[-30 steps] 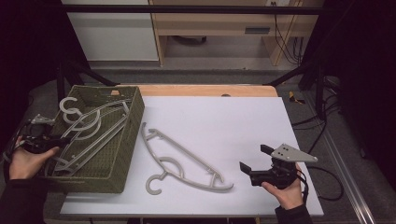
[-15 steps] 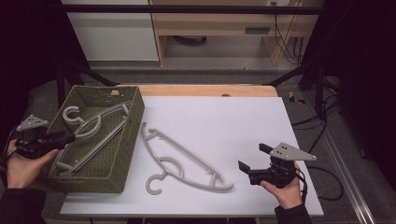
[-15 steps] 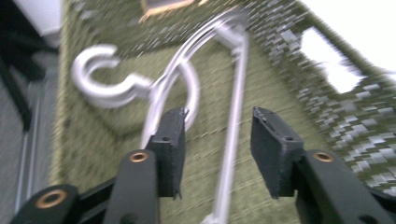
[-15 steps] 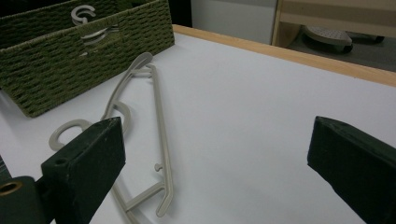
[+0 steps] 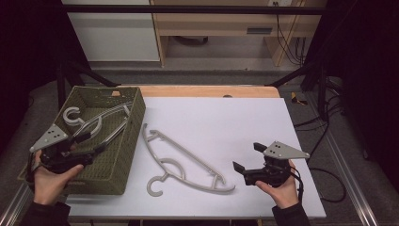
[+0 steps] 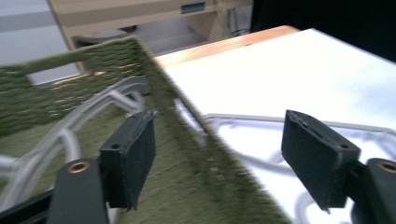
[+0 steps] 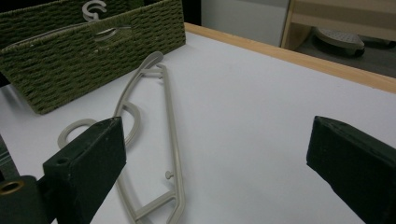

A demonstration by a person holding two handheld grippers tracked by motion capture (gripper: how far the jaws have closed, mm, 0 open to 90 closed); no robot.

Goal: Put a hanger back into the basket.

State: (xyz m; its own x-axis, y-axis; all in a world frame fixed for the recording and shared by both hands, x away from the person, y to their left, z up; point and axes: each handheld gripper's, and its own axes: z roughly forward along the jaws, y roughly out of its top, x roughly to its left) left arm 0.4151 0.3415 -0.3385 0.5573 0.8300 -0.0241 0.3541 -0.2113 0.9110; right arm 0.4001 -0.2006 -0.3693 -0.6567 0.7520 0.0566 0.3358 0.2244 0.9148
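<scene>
A grey plastic hanger (image 5: 188, 165) lies flat on the white table (image 5: 226, 122) between the two grippers. More grey hangers (image 5: 101, 122) lie inside the green woven basket (image 5: 136, 127) at the left. My left gripper (image 5: 94, 142) hovers over the basket's near left corner. Its jaws have just been opening and nothing is between them. In the left gripper view the left gripper (image 6: 219, 154) straddles the basket wall (image 6: 187, 112) without touching it. My right gripper (image 5: 248, 157) stands open near the hanger's right end, and the right gripper view shows the hanger (image 7: 170, 135) ahead of its empty jaws.
The table's wooden far edge (image 5: 211, 91) runs behind the white sheet. Beyond it stand a wooden shelf unit (image 5: 226, 28) and a white cabinet (image 5: 110, 33). Cables (image 5: 324, 117) hang off the table's right side.
The left gripper has let go of a hanger, which now lies in the basket. Its jaws opened and it drew toward the basket's near corner. The right gripper kept still.
</scene>
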